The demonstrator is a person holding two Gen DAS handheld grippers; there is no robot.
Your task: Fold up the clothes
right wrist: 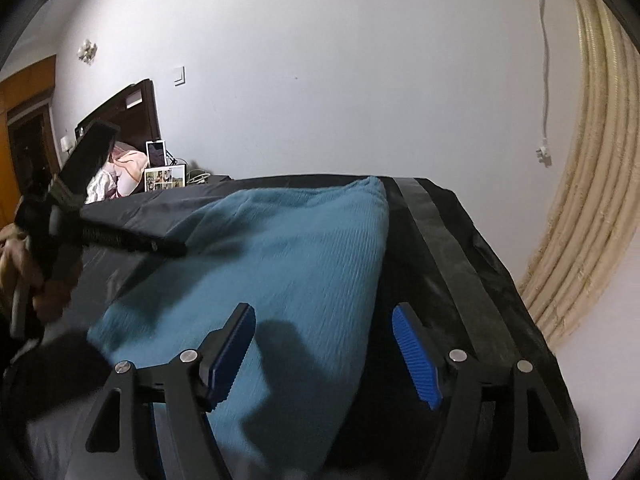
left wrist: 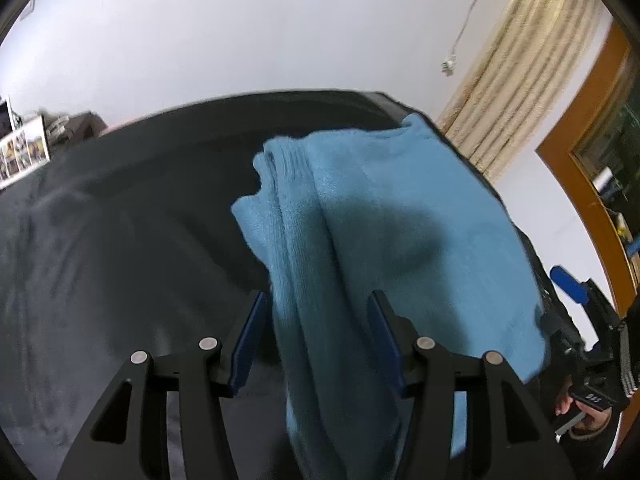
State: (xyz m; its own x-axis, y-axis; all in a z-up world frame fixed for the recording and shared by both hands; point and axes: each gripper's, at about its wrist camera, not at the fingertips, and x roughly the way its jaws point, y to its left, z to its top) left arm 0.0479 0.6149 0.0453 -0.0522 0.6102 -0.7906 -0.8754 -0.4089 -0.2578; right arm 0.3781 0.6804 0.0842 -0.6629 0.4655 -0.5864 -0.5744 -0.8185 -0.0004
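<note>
White wall [right wrist: 320,80] rises behind one black-covered table [left wrist: 120,240] holding one folded blue garment [left wrist: 380,220]. Blur hides how many layers it has. My left gripper [left wrist: 318,320] is spread, the garment's edge between its fingers; my right gripper [right wrist: 324,336] is spread above the garment's near end.
</note>
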